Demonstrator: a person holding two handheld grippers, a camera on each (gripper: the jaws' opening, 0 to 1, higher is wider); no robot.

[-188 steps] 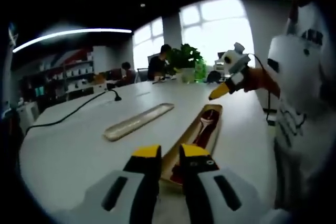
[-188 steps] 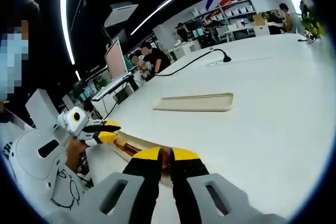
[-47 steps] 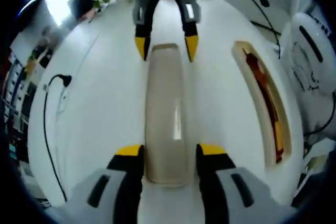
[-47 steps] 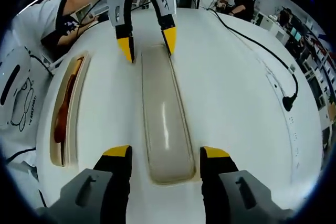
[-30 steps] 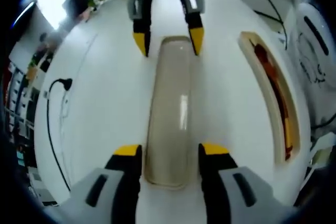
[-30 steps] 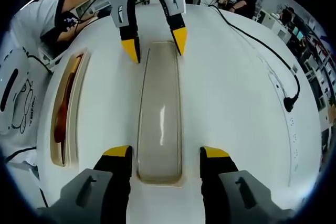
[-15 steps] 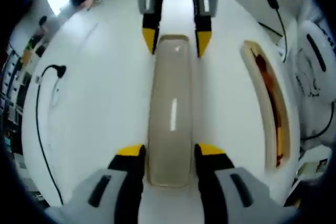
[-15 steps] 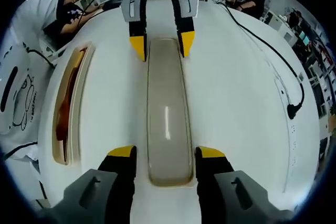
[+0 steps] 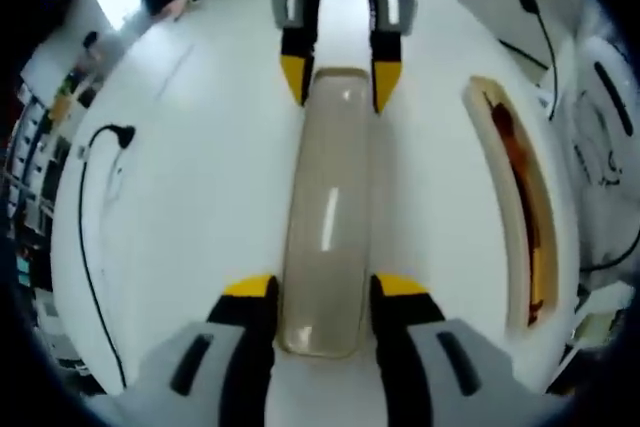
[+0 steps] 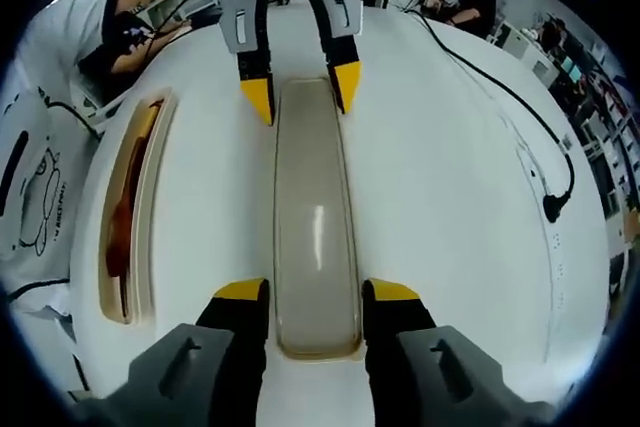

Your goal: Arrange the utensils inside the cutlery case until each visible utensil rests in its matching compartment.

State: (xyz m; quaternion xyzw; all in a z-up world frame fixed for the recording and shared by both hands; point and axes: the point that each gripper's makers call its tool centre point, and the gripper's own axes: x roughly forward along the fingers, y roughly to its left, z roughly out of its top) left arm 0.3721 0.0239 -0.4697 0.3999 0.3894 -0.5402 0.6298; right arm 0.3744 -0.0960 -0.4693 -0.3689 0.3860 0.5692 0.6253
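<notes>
Lid [image 9: 326,217] of the cutlery case, translucent beige and long, is seen lying flat on the white worktop [image 9: 190,207], w/ one set of tongs at each end. In the left gripper view, the left tongs [image 9: 322,289] are spread apart, yellow tips just beside the two long edges of the lid's near end; actual contact can't be told. At the far end, the right tongs [image 9: 340,77] are seen pointing back, also spread, tips straddling the lid's other end.

Same layout is given in the right gripper view: right tongs [image 10: 316,293] open around the near end of the lid [image 10: 315,217], left tongs [image 10: 301,87] open around the far end. Nothing is clamped by either pair.

Case base [image 10: 128,212], a cream-rimmed oblong tray, is set on the worktop [image 10: 450,197] parallel to the lid and well apart from it, toward the person's side. Reddish-brown utensils [image 10: 122,212] are held inside, w/ an orange-yellow part at one end; separate pieces and compartments can't be made out. In the left gripper view the base [image 9: 520,217] lies at right, utensils [image 9: 520,172] inside.

A black cable [image 10: 520,117] is laid across the worktop on the opposite side of the lid. A white-sleeved person [image 10: 45,77] is seen beside the base.
</notes>
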